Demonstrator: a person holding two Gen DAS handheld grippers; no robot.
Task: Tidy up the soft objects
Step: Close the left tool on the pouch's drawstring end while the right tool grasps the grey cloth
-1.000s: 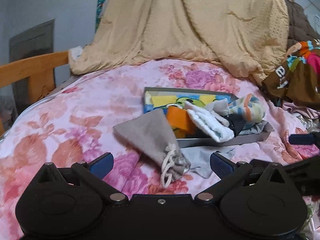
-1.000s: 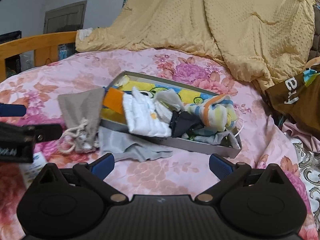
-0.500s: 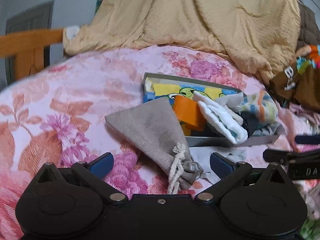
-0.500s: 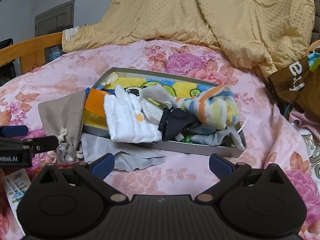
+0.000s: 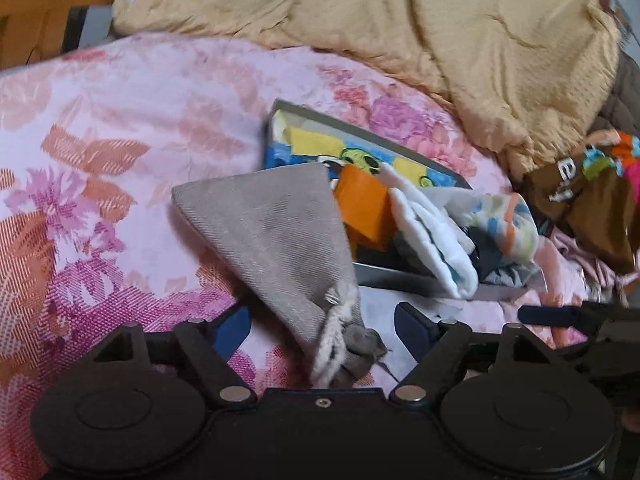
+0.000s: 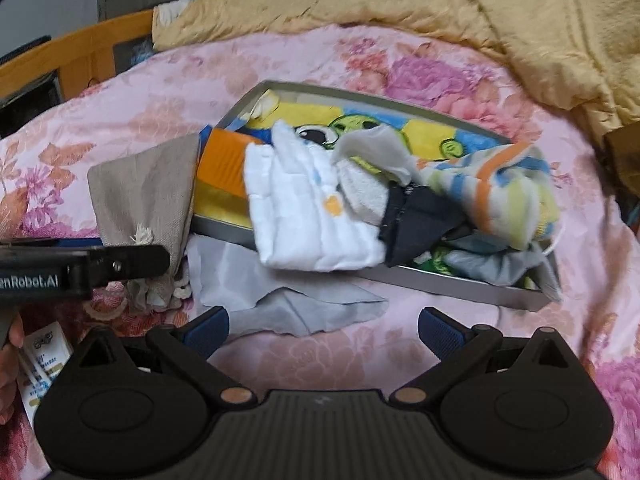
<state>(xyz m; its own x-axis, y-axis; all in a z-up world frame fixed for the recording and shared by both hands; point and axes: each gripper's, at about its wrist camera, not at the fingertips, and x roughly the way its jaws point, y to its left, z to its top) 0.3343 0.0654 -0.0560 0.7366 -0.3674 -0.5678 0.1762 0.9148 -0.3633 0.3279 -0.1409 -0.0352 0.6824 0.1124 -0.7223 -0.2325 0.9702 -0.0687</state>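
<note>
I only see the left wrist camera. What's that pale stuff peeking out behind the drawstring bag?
Observer: A thin grey cloth, spread flat on the bedspread just outside the tray. The right gripper is open in front of it.
Operator: What's the dark lump in the tray?
Observer: A folded black cloth, wedged between the white cloth and the striped sock.
Operator: Anything near my hand?
Observer: A printed paper card, below the left gripper.
</note>
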